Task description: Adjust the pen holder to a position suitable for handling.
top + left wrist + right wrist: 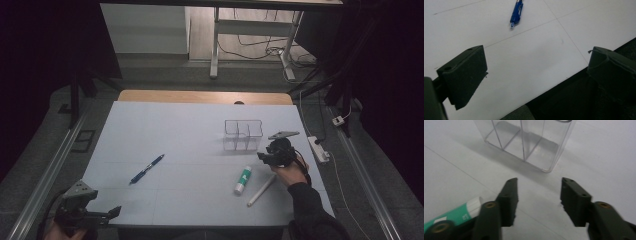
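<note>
White table surface [190, 125]; blue pen [147, 169] lying diagonally left of centre; white stick [261, 190] lying near the right front edge; power strip [318, 148] on the floor beyond the right edge.

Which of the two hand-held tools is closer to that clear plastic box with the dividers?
The right tool. It sits just in front of the clear box, jaws apart with nothing between them. The left tool is far off at the table's near left corner.

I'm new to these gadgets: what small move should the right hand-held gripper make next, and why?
Probably shift the right hand-held gripper sideways over the green-and-white glue stick. Its jaws stand apart with nothing between them, the stick lies just beside one jaw, and the clear divided holder ahead looks empty, so a grasp seems likely next.
</note>
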